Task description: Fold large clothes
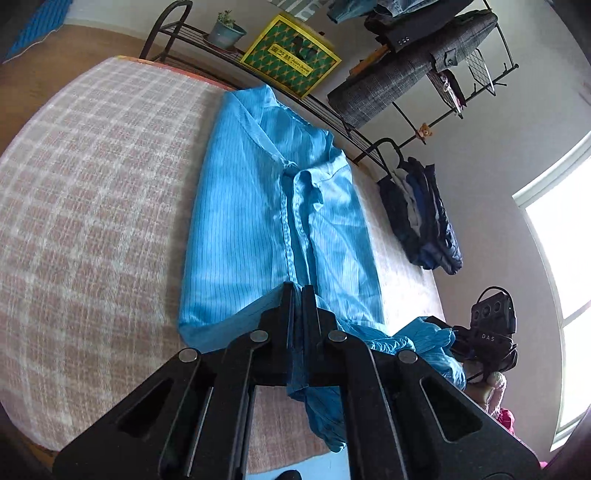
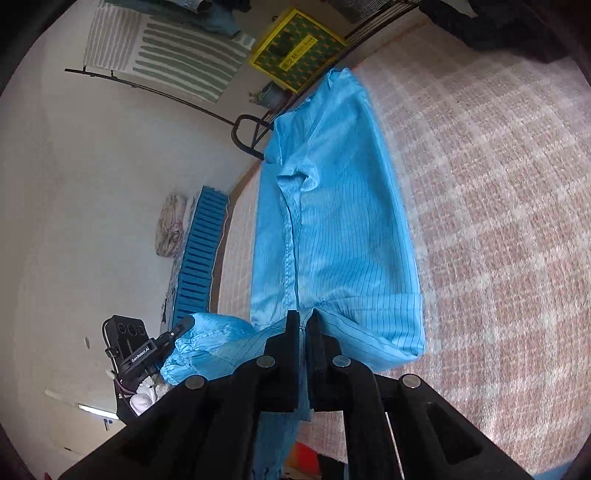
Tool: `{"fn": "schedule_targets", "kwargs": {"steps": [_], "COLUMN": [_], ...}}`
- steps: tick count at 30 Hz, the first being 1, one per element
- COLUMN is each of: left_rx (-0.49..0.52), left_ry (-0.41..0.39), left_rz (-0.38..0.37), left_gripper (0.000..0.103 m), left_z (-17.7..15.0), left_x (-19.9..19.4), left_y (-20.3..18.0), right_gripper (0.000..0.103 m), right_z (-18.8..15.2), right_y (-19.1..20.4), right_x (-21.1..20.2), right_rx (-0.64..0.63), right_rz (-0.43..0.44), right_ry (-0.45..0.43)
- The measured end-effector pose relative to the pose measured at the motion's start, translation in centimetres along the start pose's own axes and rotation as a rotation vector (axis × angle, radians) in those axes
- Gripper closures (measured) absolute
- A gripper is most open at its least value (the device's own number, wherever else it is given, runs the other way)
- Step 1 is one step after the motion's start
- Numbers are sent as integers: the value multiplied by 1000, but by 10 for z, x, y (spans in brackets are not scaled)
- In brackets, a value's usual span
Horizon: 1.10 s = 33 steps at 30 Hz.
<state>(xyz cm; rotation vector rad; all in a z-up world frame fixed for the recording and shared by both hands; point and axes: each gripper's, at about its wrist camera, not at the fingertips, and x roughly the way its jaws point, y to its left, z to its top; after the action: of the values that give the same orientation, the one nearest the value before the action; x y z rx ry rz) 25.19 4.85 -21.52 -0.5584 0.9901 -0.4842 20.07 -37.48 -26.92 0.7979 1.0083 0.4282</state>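
On the bed [image 1: 92,206], both tools pinch the blue coat's [image 1: 251,221] hem; left tool [image 1: 301,295], right tool [image 2: 303,321]; uneven lifting may skew the fold.

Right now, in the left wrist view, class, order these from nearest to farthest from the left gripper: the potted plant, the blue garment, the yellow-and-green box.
1. Blue garment: pinched in the left gripper, stretching away over the checked bedcover.
2. Yellow-and-green box: on the rack past the bed's far edge.
3. Potted plant: left of the box, slightly farther.

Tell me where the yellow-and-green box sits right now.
The yellow-and-green box stands on the black metal rack beyond the bed's far edge, beside the potted plant.
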Motion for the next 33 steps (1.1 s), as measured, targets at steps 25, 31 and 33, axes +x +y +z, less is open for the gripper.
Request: {"fn": "schedule_targets", "kwargs": {"steps": [25,31,33], "left_rx": [-48,-24,5], "left_ry": [37,-66,-79], "left_rz": [214,216,210], "left_gripper": [86,45,45], "left_z": [58,67,64], "left_x": [106,75,66], "left_y": [46,37,32], "right_gripper": [68,49,49], "right_z": [69,70,67], "right_y": [-35,-18,-11], "right_x": [57,38,29], "right_rx": [-39,-125,-176], "right_rz": [-214,-281,-316], "right_ry": [-33,-91,-115]}}
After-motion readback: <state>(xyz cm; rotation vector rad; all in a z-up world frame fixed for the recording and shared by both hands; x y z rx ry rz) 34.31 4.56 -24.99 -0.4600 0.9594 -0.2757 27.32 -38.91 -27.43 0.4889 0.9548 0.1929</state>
